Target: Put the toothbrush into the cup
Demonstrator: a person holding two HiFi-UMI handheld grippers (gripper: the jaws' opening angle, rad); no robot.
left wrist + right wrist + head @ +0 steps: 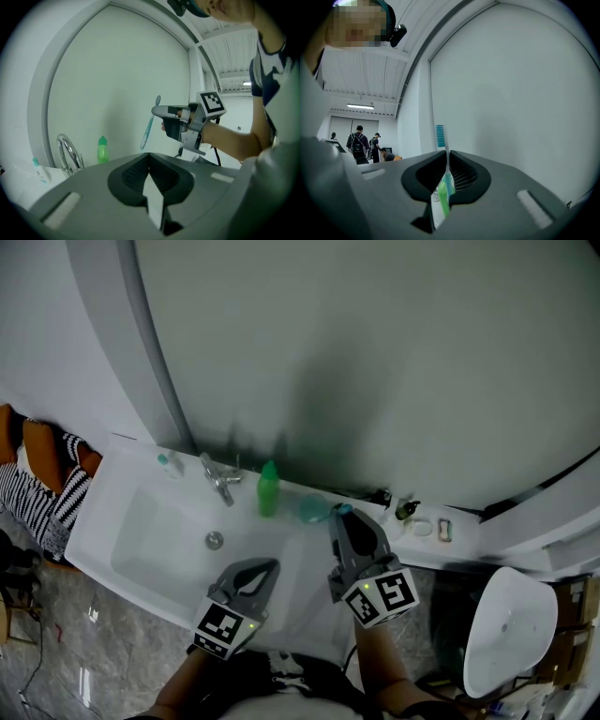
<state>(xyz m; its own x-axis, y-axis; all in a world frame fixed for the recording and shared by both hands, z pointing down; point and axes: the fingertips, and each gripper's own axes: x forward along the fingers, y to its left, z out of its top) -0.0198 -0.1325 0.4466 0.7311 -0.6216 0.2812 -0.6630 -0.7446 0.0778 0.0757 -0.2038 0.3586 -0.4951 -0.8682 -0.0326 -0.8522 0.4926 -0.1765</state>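
Toothbrush (448,185): thin plastic brush with a blue and green handle, standing nearly upright with its blue bristle head at the top
Right tool (344,521): jaws closed onto the lower part of the toothbrush handle, with the neck and bristle head rising above the jaw tips
Left tool (149,155): jaws brought together with nothing between them, held over the front of the sink (141,521)
Cup (313,510): pale teal and blurred, on the back ledge of the sink, between a green bottle (268,489) and the right tool
Position: in the head view the brush and the right tool's tips sit just beside the cup, on its right; whether the brush is above the rim cannot be told
Handling: the brush looks very light and fairly stiff, with a smooth handle that could pivot or slide in a two-sided pinch
Hold: the thicker handle is the best place to grip, as it is gripped here, leaving the lower end free to go into the cup
Risk: the cup looks light too, so a sideways knock from the handle could tip it
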